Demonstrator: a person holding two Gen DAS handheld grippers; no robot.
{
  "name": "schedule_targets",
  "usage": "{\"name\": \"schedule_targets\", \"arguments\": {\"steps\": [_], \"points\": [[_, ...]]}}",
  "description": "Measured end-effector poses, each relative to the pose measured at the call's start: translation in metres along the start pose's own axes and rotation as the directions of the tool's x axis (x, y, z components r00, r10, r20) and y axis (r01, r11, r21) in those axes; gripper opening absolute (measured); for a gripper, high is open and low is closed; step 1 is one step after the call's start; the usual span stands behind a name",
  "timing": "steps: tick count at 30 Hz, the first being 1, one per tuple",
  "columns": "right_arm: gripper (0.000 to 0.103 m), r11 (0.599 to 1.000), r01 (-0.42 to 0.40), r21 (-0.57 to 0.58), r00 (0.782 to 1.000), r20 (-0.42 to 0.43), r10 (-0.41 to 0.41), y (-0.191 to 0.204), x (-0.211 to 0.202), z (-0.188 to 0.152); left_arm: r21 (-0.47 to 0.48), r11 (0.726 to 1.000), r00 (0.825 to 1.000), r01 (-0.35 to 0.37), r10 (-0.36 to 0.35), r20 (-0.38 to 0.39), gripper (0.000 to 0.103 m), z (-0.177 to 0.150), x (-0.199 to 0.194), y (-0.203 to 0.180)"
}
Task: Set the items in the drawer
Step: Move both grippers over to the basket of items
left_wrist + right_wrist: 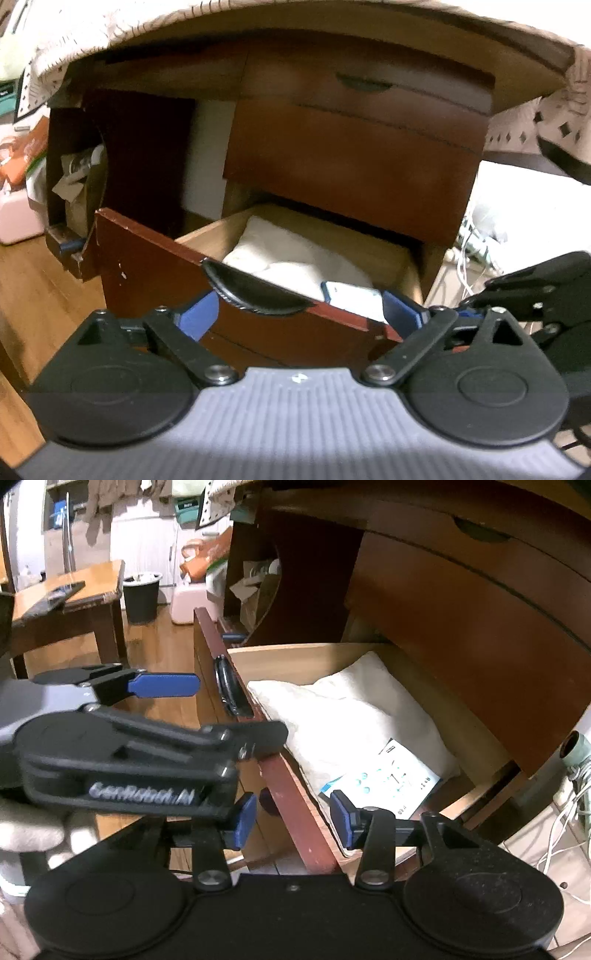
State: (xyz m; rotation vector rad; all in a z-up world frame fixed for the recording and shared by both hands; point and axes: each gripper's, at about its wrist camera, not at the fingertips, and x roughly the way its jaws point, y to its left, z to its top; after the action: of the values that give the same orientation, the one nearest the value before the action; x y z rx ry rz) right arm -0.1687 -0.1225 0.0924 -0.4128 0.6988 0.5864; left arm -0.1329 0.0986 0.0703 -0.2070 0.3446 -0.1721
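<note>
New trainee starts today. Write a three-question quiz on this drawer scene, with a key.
1. True or false: the drawer is shut.
2. What lies on the white cloth bundle? A) printed packet B) mug C) scissors
3. Which gripper straddles the drawer's front panel?

Key: 1. False, it is pulled out. 2. A, the printed packet. 3. The right gripper, jaws apart; the left gripper faces the black handle, open.

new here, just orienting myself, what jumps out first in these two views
The open drawer low in the dark wooden cabinet, with a white cloth bundle inside and a printed white packet lying on its near end. The right gripper straddles the drawer's front panel, jaws apart.
</note>
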Motion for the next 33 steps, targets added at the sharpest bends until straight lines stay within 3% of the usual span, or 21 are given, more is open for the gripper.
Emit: {"name": "schedule_targets", "arguments": {"steps": [5, 10, 13, 19, 23, 27, 33], "points": [[0.052, 0.999, -0.05, -0.004, 0.999, 0.016, 0.05, -0.006, -0.011, -0.01, -0.096, 0.994, 0.999, 0.049, -0.046, 0.029, 0.1, -0.018, -0.023, -0.008], [0.053, 0.99, -0.129, -0.055, 0.991, 0.024, 0.13, -0.016, -0.026, -0.032, 0.001, 0.999, 0.996, 0.032, -0.032, 0.079, 0.101, -0.027, -0.032, -0.041], [0.053, 0.988, -0.151, -0.027, 0.988, 0.011, 0.151, -0.029, -0.035, -0.043, 0.0, 0.998, 0.992, 0.067, -0.067, 0.108, 0.101, -0.035, -0.038, -0.056], [0.053, 0.982, -0.169, 0.078, 0.985, -0.025, 0.172, -0.065, -0.049, -0.088, 0.067, 0.987, 0.988, 0.144, -0.147, 0.048, 0.101, -0.059, -0.024, -0.086], [0.053, 0.956, -0.251, 0.15, 0.967, 0.003, 0.253, -0.093, -0.046, -0.126, 0.061, 0.983, 0.984, 0.176, -0.175, -0.021, 0.103, -0.074, -0.007, -0.102], [0.054, 0.968, -0.179, 0.177, 0.973, -0.117, 0.201, -0.107, -0.023, -0.141, 0.2, 0.976, 0.996, 0.09, -0.088, -0.02, 0.103, -0.087, -0.003, -0.122], [0.054, 0.953, -0.168, 0.252, 0.954, -0.202, 0.221, -0.133, 0.001, -0.176, 0.24, 0.965, 0.994, 0.109, -0.102, -0.042, 0.103, -0.092, -0.005, -0.138]]}}
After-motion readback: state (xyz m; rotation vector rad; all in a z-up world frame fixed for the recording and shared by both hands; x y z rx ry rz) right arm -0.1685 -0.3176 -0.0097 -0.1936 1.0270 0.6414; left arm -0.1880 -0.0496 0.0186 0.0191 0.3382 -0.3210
